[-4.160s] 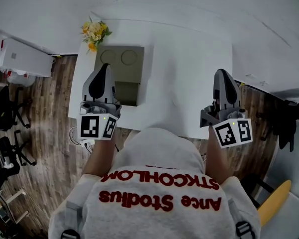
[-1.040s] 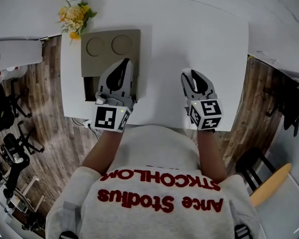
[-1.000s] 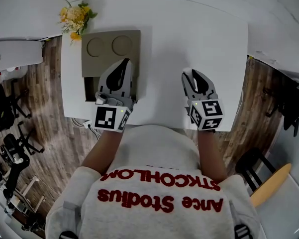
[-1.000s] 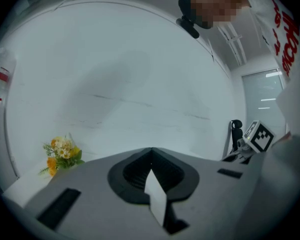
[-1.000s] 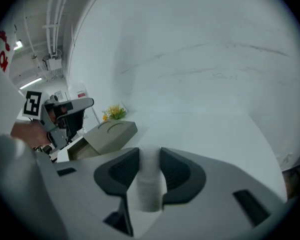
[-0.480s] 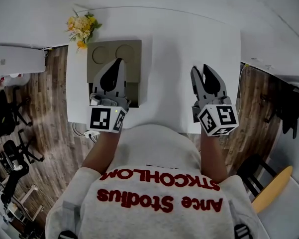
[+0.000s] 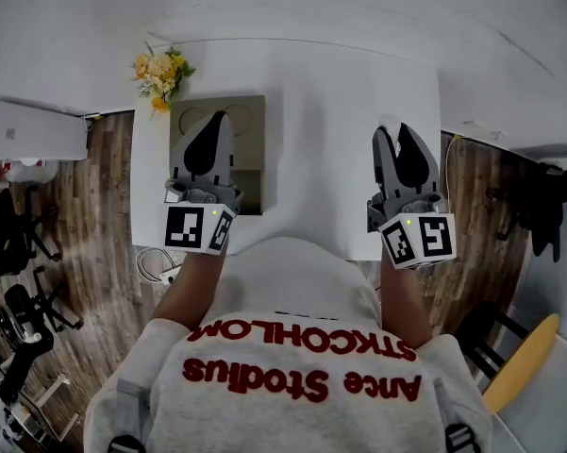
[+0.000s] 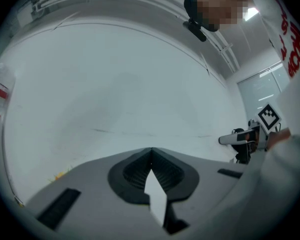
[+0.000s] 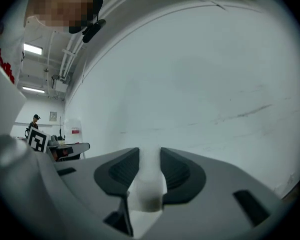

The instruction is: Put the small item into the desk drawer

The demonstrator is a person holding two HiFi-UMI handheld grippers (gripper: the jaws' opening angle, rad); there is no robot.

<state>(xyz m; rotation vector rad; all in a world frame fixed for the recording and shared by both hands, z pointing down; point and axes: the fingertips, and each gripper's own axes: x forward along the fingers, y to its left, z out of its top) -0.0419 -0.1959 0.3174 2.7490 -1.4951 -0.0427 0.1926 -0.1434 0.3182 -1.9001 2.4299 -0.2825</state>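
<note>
A tan drawer box (image 7: 247,121) with two round recesses on top stands on the left part of the white desk (image 7: 330,102); its near end shows a dark opening (image 7: 249,192). My left gripper (image 7: 218,118) hangs above that box with its jaws meeting at the tips and nothing between them; in the left gripper view the left gripper (image 8: 150,149) faces a bare white wall. My right gripper (image 7: 396,132) hovers over the desk's right side. In the right gripper view the right gripper (image 9: 150,152) is shut on a small white item (image 9: 149,185) that fills the gap between the pads.
A bunch of yellow flowers (image 7: 162,68) sits at the desk's far left corner. A white cabinet (image 7: 33,130) and dark chairs (image 7: 9,243) stand on the wooden floor to the left. A white wall (image 9: 199,74) fills both gripper views.
Both grippers have lifted off the desk towards the camera. The right one rose more and drifted right, its jaws still apart by the same gap. The left gripper stays over the drawer box.
</note>
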